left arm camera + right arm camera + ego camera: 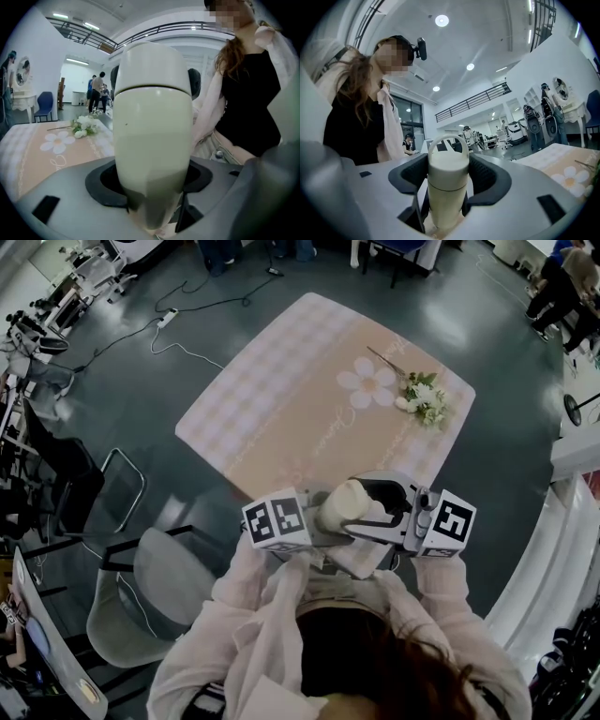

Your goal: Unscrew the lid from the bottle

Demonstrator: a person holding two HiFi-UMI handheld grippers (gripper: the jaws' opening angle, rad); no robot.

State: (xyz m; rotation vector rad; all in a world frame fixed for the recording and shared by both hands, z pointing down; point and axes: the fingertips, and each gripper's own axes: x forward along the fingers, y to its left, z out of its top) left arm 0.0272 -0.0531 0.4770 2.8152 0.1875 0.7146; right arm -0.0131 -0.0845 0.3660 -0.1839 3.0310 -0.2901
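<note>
We see a cream bottle [345,505], a tablecloth [253,390] checked in pale pink and white beside a plain peach band with a white daisy print [368,385], a dark grey-green floor [141,381] and a pale pink sleeve [448,601].

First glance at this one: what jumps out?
A cream bottle is held in front of the person, the left gripper clamped on its body, the right gripper on its loop-handled lid. Beyond lies a pink checked tablecloth with a flower sprig near its far right corner.
</note>
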